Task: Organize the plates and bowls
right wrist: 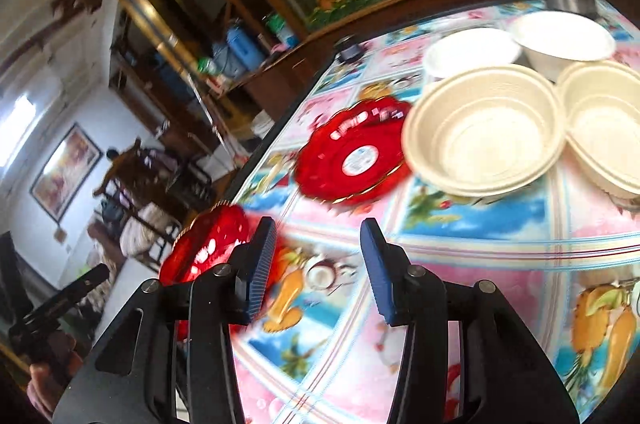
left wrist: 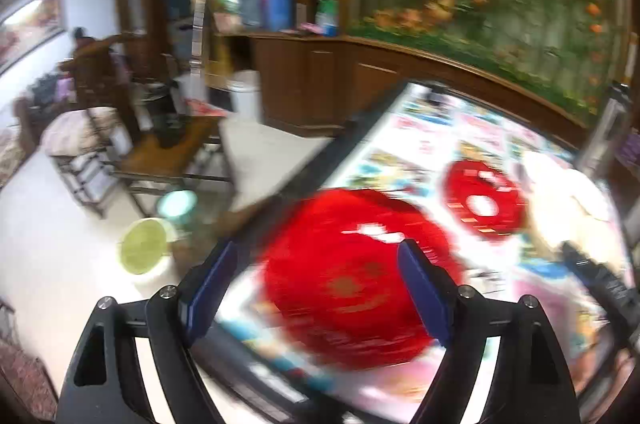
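Plates and bowls sit on a table (right wrist: 460, 252) covered with a bright fruit-print cloth. Two red plates lie toward its left edge: the near plate (left wrist: 344, 288) is smeared by motion blur in the left wrist view, so its rim pattern is hard to read, and in the right wrist view it (right wrist: 208, 244) is partly hidden behind the right gripper's left finger. The far plate (right wrist: 352, 156) lies flat further in, with a round white label at its centre; its right rim appears tucked under the nearest bowl (right wrist: 484, 140), though blur makes contact uncertain.

Four pale bowls cluster at the far right. A second bowl (right wrist: 604, 124) beside the first is cut off by the picture edge. Two white bowls (right wrist: 468, 52) (right wrist: 564, 40) stand behind them, the left one partly hidden. In the left wrist view the bowls are blown out to a white glare.

Left gripper (left wrist: 316, 288) hangs over the near plate with jaws wide apart and nothing clamped; the plate shows between the fingers but lies below them. Right gripper (right wrist: 318, 268) stands partly open over bare cloth, empty. At the right wrist view's lower left, the left gripper and the hand (right wrist: 44, 380) holding it show dimly, cut off.
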### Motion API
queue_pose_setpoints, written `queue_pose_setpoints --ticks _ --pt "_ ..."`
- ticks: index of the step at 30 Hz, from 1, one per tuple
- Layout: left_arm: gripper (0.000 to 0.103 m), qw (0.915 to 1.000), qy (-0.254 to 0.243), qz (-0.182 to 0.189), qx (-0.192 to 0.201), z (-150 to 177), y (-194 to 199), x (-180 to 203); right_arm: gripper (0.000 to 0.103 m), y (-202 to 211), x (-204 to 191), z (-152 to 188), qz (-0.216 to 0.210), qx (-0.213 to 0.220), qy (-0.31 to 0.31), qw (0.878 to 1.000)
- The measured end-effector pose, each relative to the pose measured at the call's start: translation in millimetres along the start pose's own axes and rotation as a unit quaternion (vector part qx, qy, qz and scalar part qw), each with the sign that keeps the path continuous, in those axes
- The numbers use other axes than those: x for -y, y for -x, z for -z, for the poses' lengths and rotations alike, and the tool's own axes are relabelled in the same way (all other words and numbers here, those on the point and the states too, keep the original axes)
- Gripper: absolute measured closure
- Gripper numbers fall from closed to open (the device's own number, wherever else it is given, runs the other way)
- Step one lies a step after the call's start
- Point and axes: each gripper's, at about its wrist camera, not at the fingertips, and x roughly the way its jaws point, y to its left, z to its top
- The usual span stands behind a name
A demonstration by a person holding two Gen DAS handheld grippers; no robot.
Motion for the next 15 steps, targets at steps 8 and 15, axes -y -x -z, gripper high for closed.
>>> queue_pose_setpoints --ticks 8,15 --pt "0.02 0.9953 0.004 0.043 -0.087 -58.0 -80.0 91.1 0.058 -30.9 17.1 -17.0 -0.065 -0.043 -0.081 0.994" --pt "0.021 0.9842 0.02 0.039 -0.171 -82.7 -158.6 126.4 0.058 -70.6 33.9 -28.4 -0.058 -0.075 -0.156 0.983"
